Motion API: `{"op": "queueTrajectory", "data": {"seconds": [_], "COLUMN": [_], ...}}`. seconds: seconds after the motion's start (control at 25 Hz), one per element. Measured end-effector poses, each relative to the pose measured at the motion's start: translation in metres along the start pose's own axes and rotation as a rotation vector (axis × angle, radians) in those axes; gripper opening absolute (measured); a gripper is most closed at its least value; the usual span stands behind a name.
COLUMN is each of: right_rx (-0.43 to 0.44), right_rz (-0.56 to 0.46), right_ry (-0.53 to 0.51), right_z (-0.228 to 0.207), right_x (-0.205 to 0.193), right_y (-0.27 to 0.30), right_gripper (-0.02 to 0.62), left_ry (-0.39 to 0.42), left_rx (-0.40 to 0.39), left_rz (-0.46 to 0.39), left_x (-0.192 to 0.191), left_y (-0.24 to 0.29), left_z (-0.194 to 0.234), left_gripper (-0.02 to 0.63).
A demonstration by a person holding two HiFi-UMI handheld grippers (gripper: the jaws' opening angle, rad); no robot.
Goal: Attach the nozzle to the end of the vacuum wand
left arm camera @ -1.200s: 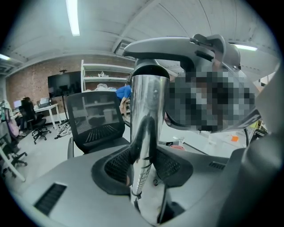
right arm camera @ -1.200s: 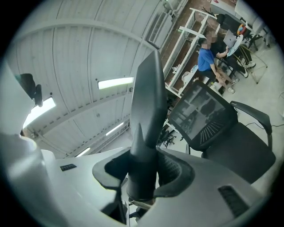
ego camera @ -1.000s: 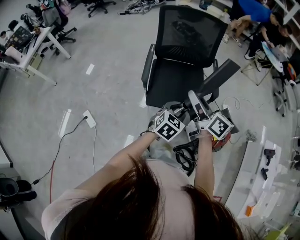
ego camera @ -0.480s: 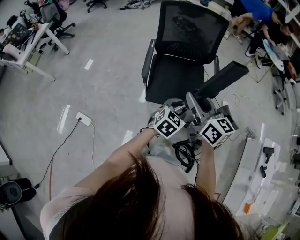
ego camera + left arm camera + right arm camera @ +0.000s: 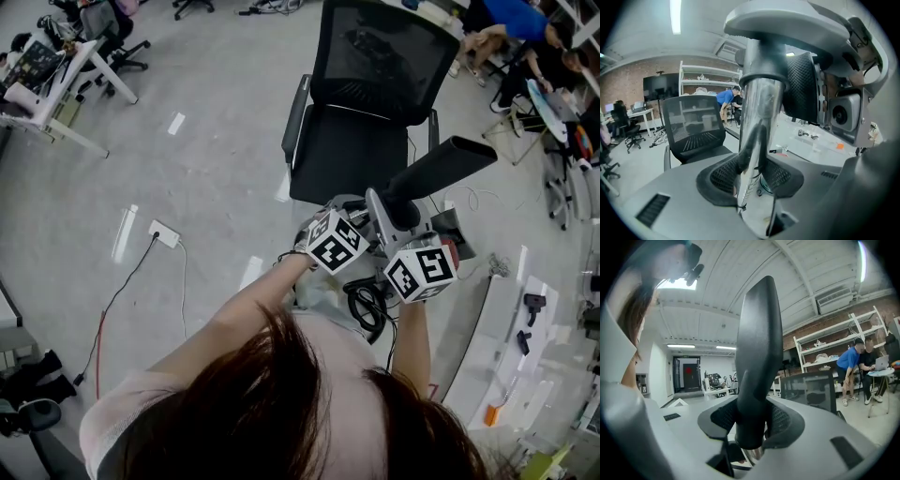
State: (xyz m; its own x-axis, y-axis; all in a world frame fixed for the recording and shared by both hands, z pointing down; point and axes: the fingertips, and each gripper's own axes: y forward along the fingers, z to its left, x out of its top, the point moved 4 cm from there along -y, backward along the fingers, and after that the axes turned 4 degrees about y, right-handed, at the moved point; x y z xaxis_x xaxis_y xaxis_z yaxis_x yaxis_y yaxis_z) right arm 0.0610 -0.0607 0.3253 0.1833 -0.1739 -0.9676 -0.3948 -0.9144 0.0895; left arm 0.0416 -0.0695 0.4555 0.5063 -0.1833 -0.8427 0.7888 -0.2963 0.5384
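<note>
— Where does the person hold the left gripper point(image 5: 754, 176) and the right gripper point(image 5: 750, 425)?
— In the head view both are in front of the person's chest, just beside each other, on the near side of the black office chair point(image 5: 370, 103). The left forearm point(image 5: 248, 300) reaches forward and to the right. The right forearm point(image 5: 410, 328) goes almost straight forward.
— What does the left gripper hold?
— Its fingers are closed on the vacuum wand point(image 5: 758, 122), a shiny metal tube that rises steeply between them.
— And the right one?
— Its fingers clamp the black nozzle point(image 5: 758, 352) near its lower end. A little bright metal shows just under that end.
— Where is the nozzle in the scene?
— It points away from the person toward the far right, past the right side of the chair. Its near end meets the end of the wand between the two grippers. Whether it sits fully on the wand cannot be told.
</note>
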Motion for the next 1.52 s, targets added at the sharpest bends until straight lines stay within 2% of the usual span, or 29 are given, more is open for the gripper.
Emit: {"op": "queueTrajectory", "data": {"seconds": [0.24,0.36,0.44,0.6,0.84,1.0,1.08,1.2,1.52], "right_rx": [-0.08,-0.128,-0.13,-0.071,0.137,0.202,0.174,0.087,-0.138], "right_rz": [-0.006,-0.01,0.012,0.073,0.229,0.294,0.319,0.33,0.225], "right_ry": [-0.064,-0.07,-0.065,-0.047,-0.026,-0.056,-0.06,-0.081,0.022], "right_z": [-0.001,-0.002,-0.002,-0.002,0.001,-0.001,-0.002,0.001,0.0], "right_x": [-0.001,-0.003,-0.002,-0.001,0.003,0.004,0.004,0.003,0.001], "right_y": [-0.002,-0.004,-0.004,-0.006,-0.011,-0.011,-0.007,0.001,0.009], "right_gripper": [0.178,0.178,0.178,0.178,0.178,0.178,0.178,0.178,0.178], "left_ry": [0.009,0.011,0.014,0.017,0.028,0.037,0.037,0.035,0.023], "left_rx": [0.017,0.016,0.01,0.003,-0.027,-0.037,-0.031,-0.014,0.037], "left_rz": [0.011,0.009,0.007,0.005,-0.012,-0.012,-0.009,-0.009,-0.001], "left_x": [0.001,0.001,0.001,0.002,0.001,0.0,0.0,0.0,-0.002], "left_y": [0.004,0.007,0.007,0.006,0.002,0.002,0.003,0.003,0.002], "left_z": [-0.002,-0.003,-0.004,-0.006,-0.008,-0.008,-0.007,-0.004,0.005], "left_gripper": [0.153,0.153,0.154,0.153,0.153,0.153,0.153,0.153,0.153]}}
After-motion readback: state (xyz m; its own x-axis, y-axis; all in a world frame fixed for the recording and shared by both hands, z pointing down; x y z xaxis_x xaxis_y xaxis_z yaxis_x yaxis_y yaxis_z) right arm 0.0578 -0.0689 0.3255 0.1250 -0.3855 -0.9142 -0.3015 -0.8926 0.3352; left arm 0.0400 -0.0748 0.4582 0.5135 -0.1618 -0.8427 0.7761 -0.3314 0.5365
